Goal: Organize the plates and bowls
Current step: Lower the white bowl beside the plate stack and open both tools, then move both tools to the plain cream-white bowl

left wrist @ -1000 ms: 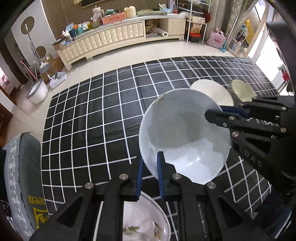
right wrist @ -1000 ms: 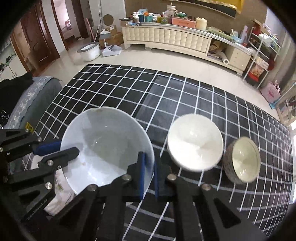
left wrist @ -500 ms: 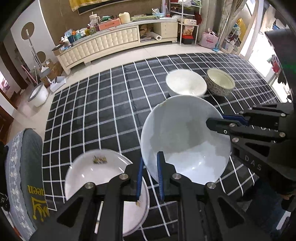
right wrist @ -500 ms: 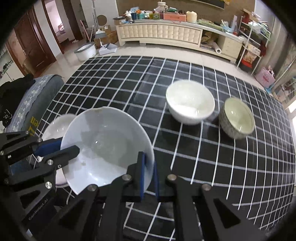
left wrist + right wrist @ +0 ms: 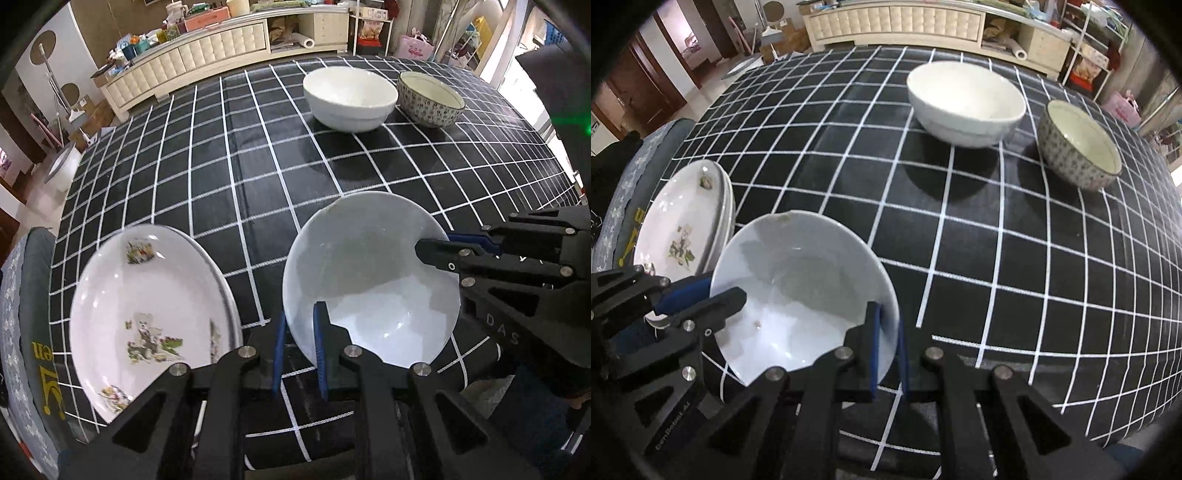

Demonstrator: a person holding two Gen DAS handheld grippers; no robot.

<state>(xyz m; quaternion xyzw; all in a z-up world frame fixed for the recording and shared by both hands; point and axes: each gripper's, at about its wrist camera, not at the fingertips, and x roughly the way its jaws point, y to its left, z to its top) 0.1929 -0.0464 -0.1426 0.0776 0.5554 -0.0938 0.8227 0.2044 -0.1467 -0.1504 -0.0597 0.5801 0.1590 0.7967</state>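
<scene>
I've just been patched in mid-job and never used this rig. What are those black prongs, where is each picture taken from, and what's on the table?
There is no robot arm: a person holds a two-finger gripper in each hand, and a fisheye camera on each looks along its fingers. In the left wrist view the left gripper is at the bottom and the right gripper enters from the right; the right wrist view mirrors this. Both are shut on the rim of one pale bowl, carried together. On the black checked tablecloth lie flower-patterned plates, apparently stacked, a white bowl and a patterned bowl.
</scene>
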